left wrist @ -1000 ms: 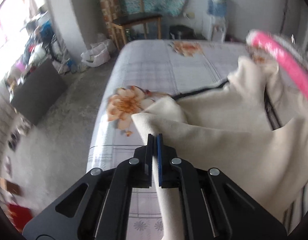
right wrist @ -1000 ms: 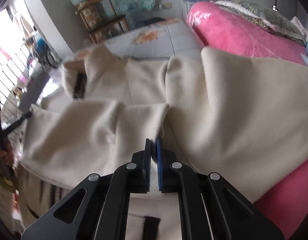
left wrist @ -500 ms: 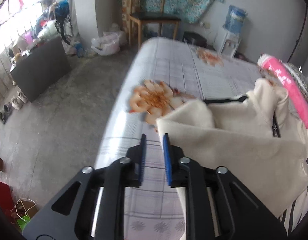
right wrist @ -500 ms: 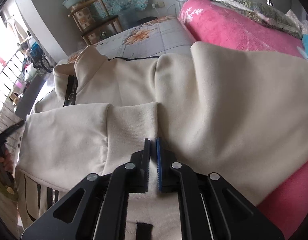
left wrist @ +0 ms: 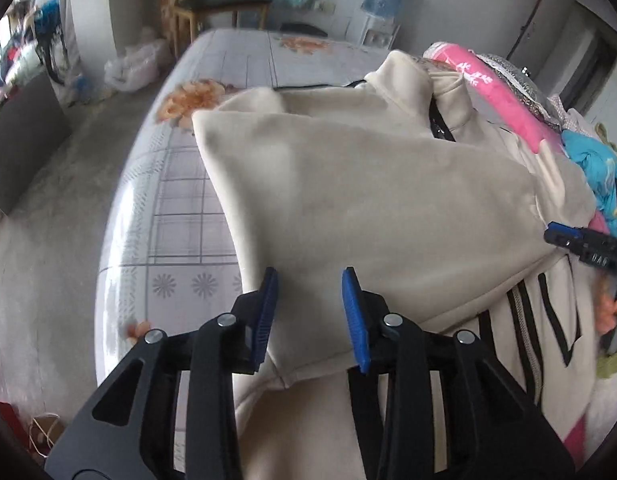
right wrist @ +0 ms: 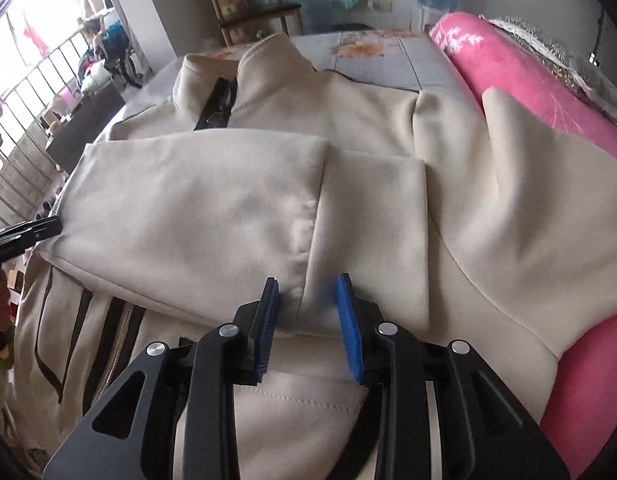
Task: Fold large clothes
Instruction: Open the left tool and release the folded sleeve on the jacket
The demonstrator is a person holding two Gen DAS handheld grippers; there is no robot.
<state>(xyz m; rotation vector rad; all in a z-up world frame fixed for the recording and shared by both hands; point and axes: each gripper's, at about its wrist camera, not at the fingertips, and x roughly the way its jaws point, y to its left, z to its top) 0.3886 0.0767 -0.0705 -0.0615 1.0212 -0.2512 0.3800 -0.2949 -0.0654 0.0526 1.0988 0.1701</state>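
Note:
A cream zip jacket with black stripes lies on the bed, collar at the far end. Both sleeves are folded across its chest. My left gripper is open, its blue pads either side of the left sleeve's fold, holding nothing. In the right wrist view the jacket fills the frame; my right gripper is open just above the two sleeve cuffs where they meet. The right gripper also shows in the left wrist view at the right edge.
The bed has a grey checked sheet with orange flowers. A pink blanket lies along the jacket's right side, with blue cloth near it. The bed edge and concrete floor are on the left. A wooden chair stands beyond.
Both grippers have let go of the sleeves and opened. The left sleeve now lies folded across the chest, and the left gripper has drawn back over it.

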